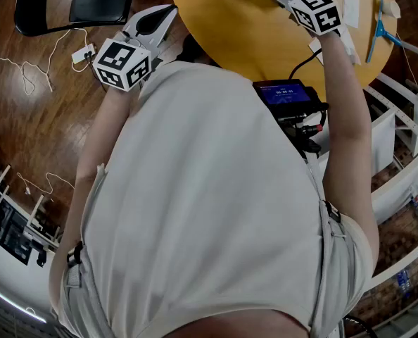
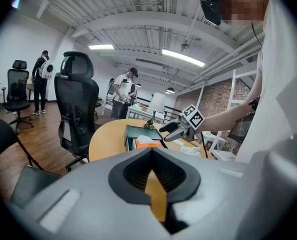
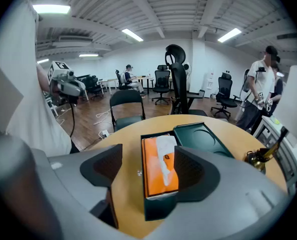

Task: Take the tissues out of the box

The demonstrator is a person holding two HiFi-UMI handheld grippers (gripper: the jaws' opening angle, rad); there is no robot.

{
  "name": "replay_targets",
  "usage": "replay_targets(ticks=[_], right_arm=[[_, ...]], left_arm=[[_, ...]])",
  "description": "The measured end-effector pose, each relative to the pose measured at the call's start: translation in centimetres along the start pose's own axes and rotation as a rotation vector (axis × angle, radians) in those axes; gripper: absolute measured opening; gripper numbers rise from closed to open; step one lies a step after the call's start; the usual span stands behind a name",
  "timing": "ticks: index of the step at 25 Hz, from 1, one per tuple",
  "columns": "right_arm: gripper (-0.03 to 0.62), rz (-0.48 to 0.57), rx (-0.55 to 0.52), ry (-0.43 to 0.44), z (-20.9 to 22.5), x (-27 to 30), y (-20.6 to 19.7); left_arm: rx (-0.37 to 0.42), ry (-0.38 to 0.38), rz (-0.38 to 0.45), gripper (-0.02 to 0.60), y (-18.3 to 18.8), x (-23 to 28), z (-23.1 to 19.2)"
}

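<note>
On the round worktop (image 3: pixel 123 134): one dark green box (image 3: pixel 158 209), lid off, orange tissue pack (image 3: pixel 156 179) inside, white tissue (image 3: pixel 166 146) protruding. Right gripper (image 3: pixel 151 166) facing the box, fingers (image 3: pixel 196 169) apart, gripping nothing. Left gripper (image 2: pixel 152 171) beyond the worktop's edge, fingers closed, empty.

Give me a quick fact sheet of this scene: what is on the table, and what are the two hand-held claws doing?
table: round, wooden top
box: dark green, open, standing on the table
tissue pack: orange, sitting inside the box
tissue: white sheet poking out of the pack's top
lid: dark green, lying flat beside the box
right gripper: jaws apart, pointed at the box, not gripping it
left gripper: jaws together, nothing held, off to the table's side
office chair: black, beyond the table
</note>
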State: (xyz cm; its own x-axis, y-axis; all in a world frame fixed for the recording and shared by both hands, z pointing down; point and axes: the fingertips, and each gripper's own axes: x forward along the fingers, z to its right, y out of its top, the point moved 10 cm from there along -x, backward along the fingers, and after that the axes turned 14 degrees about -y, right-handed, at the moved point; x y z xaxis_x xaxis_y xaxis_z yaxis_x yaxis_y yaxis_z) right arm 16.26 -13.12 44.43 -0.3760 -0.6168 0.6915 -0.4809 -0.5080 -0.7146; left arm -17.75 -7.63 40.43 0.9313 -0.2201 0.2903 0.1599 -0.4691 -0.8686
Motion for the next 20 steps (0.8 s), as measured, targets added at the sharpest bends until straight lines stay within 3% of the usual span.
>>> replay_targets(ticks=[5, 8, 12, 16, 20], right_arm=[[0.399, -0.131, -0.077, -0.007, 1.0, 2.2, -1.3], [0.410, -0.229, -0.125, 0.003, 1.5, 3.8, -2.6], [0.360, -0.317, -0.110, 0.024, 1.8, 4.8, -4.3], [0.276, -0.318, -0.111, 0.047, 1.6, 4.6, -3.8], [0.250, -0.317, -0.161, 0.024, 1.4, 4.0, -3.4]], left_arm=[[-0.006, 0.028, 0.008, 0.000, -0.6, -1.4, 2.0], [-0.003, 0.056, 0.018, 0.000, -0.8, -1.9, 3.2], [-0.010, 0.093, 0.023, 0.000, -1.2, -2.5, 4.2], [-0.013, 0.094, 0.022, 0.000, -1.3, -2.9, 3.8], [0.001, 0.061, 0.018, 0.000, -0.6, -2.1, 3.4]])
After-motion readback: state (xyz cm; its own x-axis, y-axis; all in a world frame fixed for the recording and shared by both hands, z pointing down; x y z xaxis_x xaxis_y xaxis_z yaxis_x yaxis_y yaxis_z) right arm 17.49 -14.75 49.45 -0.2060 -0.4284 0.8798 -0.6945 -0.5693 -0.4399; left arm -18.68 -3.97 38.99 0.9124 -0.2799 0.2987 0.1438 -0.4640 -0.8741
